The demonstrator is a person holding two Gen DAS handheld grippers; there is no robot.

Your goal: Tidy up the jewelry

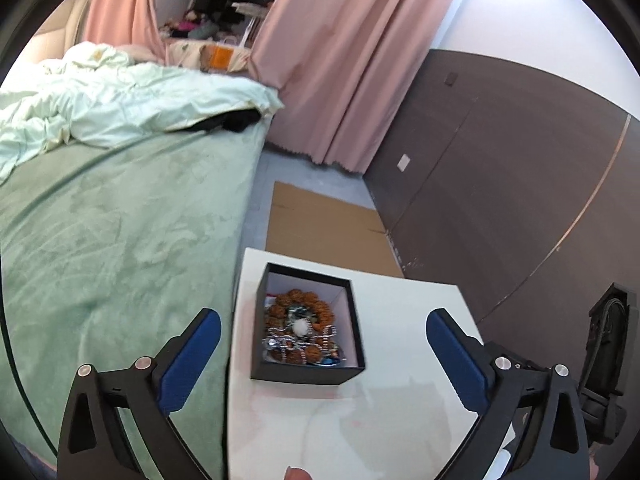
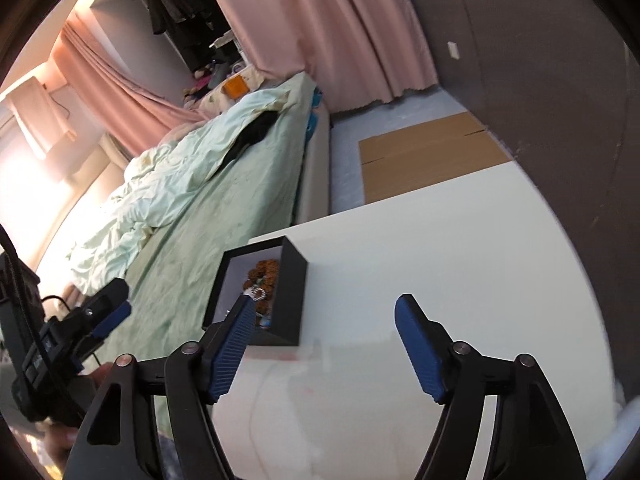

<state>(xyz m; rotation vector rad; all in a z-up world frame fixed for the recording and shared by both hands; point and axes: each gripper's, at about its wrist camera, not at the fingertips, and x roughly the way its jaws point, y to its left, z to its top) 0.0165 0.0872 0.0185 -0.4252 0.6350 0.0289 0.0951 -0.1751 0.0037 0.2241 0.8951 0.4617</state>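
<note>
I have both tongs spread wide and empty above the white worktop [image 1: 400, 400] — nothing sits between the blue pads on either side. My left tongs [image 1: 323, 322] frame the open black box [image 1: 308, 322], which stands near the worktop's far left corner, close to the green bed [image 1: 112, 240]. Inside it lie the jewelry pieces: a brown beaded bracelet [image 1: 298, 308] with a silver chain [image 1: 296, 340] heaped over it. From my right tongs [image 2: 326, 308] the box [image 2: 290, 292] shows to the left, just past the left pad — apart from it. Flat cardboard [image 1: 320, 232] lies on the floor beyond.
</note>
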